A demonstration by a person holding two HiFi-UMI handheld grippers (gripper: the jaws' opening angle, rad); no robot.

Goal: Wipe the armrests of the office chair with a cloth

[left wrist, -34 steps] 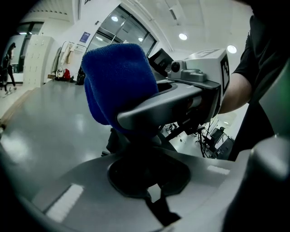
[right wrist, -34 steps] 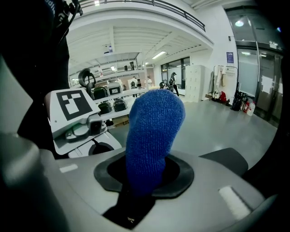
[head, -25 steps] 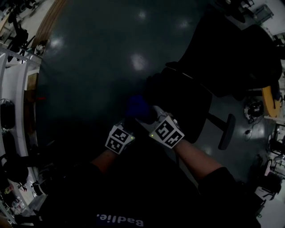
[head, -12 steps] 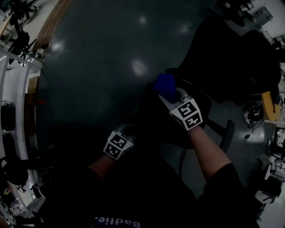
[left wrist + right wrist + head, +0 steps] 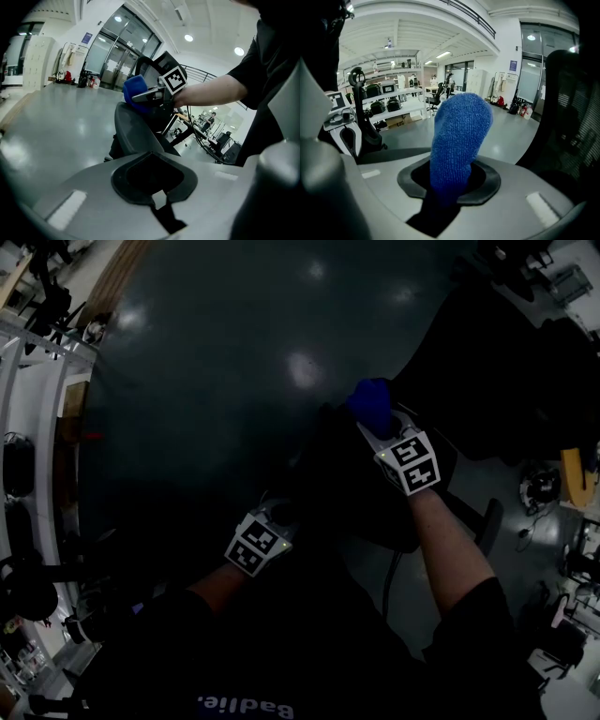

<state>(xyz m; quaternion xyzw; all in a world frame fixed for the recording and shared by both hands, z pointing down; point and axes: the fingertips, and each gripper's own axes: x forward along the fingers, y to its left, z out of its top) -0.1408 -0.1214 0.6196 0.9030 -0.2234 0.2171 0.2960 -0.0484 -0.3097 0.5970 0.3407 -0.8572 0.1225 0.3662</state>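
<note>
The black office chair (image 5: 497, 362) stands to the right of the dark floor in the head view, one armrest (image 5: 487, 521) sticking out at its right side. My right gripper (image 5: 377, 425) is shut on a blue cloth (image 5: 370, 399) and holds it over the chair's near edge. In the right gripper view the cloth (image 5: 459, 136) stands up out of the jaws, with the mesh backrest (image 5: 574, 117) on the right. My left gripper (image 5: 274, 517) hangs lower left, shut on nothing. The left gripper view shows the grey near armrest (image 5: 133, 133) with the cloth (image 5: 135, 90) above it.
White shelving (image 5: 33, 427) with equipment runs along the left edge of the head view. A desk corner and cables (image 5: 562, 479) lie at the far right. Glossy dark floor (image 5: 206, 381) spreads ahead of the chair. Shelves and another chair (image 5: 393, 108) stand in the distance.
My right gripper has carried the blue cloth up and to the right, away from the left gripper and onto the chair's near side. The left gripper has barely moved.
</note>
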